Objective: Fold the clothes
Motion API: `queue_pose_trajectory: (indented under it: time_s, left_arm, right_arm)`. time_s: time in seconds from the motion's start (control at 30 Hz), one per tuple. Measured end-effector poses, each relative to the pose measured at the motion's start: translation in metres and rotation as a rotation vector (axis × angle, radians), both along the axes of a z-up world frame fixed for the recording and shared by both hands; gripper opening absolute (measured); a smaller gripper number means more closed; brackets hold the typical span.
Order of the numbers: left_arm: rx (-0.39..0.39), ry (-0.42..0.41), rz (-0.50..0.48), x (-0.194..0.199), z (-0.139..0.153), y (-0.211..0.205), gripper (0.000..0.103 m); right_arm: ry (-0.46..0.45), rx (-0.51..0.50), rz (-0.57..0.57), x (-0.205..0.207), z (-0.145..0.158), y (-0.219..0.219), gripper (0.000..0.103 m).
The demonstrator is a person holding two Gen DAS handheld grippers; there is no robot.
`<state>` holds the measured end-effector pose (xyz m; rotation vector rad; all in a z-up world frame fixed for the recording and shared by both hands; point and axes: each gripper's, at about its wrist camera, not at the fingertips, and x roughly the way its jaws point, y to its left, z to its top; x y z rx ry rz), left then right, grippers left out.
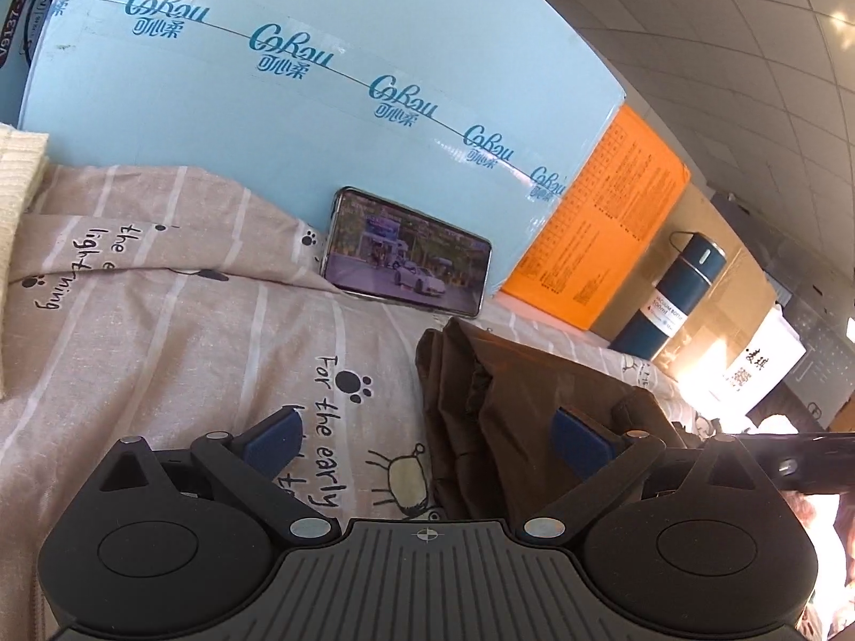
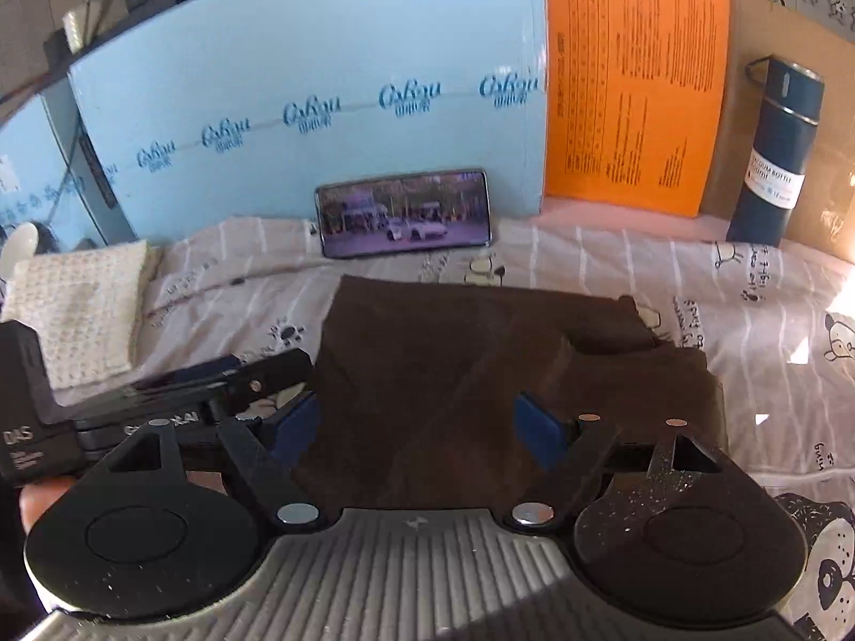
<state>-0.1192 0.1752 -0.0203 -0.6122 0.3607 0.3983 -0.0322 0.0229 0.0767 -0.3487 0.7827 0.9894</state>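
Note:
A dark brown garment (image 2: pixel 481 374) lies folded into a rough rectangle on the printed bedsheet (image 2: pixel 748 331). My right gripper (image 2: pixel 422 427) is open, its blue pads spread over the garment's near edge, holding nothing. My left gripper (image 1: pixel 427 438) is open at the garment's left edge (image 1: pixel 507 400), with its right pad over the cloth and its left pad over the sheet. The left gripper also shows in the right wrist view (image 2: pixel 214 390), lying low beside the garment's left side.
A phone (image 2: pixel 406 219) leans against a light blue box (image 2: pixel 320 80) at the back. An orange sheet (image 2: pixel 636 80), a cardboard box and a dark blue bottle (image 2: pixel 775 155) stand at the back right. A cream knitted cloth (image 2: pixel 80 304) lies folded at the left.

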Motion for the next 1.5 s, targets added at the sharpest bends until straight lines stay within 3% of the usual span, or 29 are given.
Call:
queue_pose_trajectory:
  time_s: [0.07,0.17,0.33,0.47,0.57,0.77,0.83,0.87,0.9,0.97,1.0,1.03,1.17,1.27,1.33,1.4,1.5]
  left_arm:
    - [-0.002,0.001,-0.003,0.000,-0.001,0.000,0.101]
    - [-0.004,0.003,-0.009,0.000,-0.001,0.000,0.101]
    - [0.006,0.014,-0.023,0.001,-0.002,-0.001,0.101]
    - [0.024,0.029,-0.039,0.004,-0.002,-0.005,0.101]
    - [0.038,0.040,-0.051,0.005,-0.003,-0.007,0.101]
    - [0.064,0.060,-0.072,0.008,-0.003,-0.011,0.101]
    - [0.063,0.057,-0.067,0.008,-0.003,-0.011,0.101]
    - [0.063,0.055,-0.065,0.007,-0.003,-0.010,0.101]
    - [0.062,0.054,-0.063,0.007,-0.003,-0.010,0.101]
    - [0.061,0.051,-0.058,0.007,-0.003,-0.010,0.101]
    - [0.061,0.049,-0.055,0.007,-0.003,-0.010,0.101]
    - [0.061,0.048,-0.053,0.006,-0.002,-0.009,0.101]
    - [0.059,0.042,-0.043,0.006,-0.002,-0.009,0.101]
    - [0.060,0.039,-0.039,0.005,-0.002,-0.009,0.101]
    - [0.067,0.045,-0.043,0.006,-0.002,-0.010,0.101]
    - [0.065,0.061,-0.036,0.007,-0.002,-0.009,0.101]
    - [0.049,0.058,-0.025,0.006,-0.003,-0.006,0.101]
  right_arm:
    - [-0.027,-0.123,-0.019,0.001,-0.018,0.014,0.075]
    - [-0.051,-0.182,-0.014,-0.003,-0.038,0.014,0.062]
    - [-0.096,-0.092,0.033,-0.013,-0.039,-0.014,0.027]
    - [-0.095,-0.008,0.016,-0.015,-0.037,-0.035,0.015]
    - [-0.030,0.098,-0.036,-0.005,-0.030,-0.054,0.011]
    - [0.233,0.568,-0.172,0.037,-0.005,-0.097,0.011]
    - [0.286,0.624,-0.204,0.046,-0.003,-0.094,0.011]
    - [0.292,0.605,-0.189,0.046,-0.005,-0.088,0.011]
    - [0.299,0.585,-0.173,0.045,-0.006,-0.082,0.012]
    - [0.343,0.541,-0.115,0.041,-0.014,-0.072,0.030]
    - [0.370,0.548,-0.095,0.039,-0.018,-0.071,0.050]
    - [0.398,0.555,-0.075,0.038,-0.021,-0.070,0.056]
    - [0.415,0.551,-0.037,0.028,-0.025,-0.067,0.061]
    - [0.479,0.533,0.010,0.023,-0.034,-0.065,0.063]
    - [0.536,0.526,0.038,0.020,-0.044,-0.063,0.078]
    - [0.573,0.525,0.050,0.019,-0.053,-0.061,0.087]
    - [0.603,0.527,0.048,0.022,-0.062,-0.060,0.087]
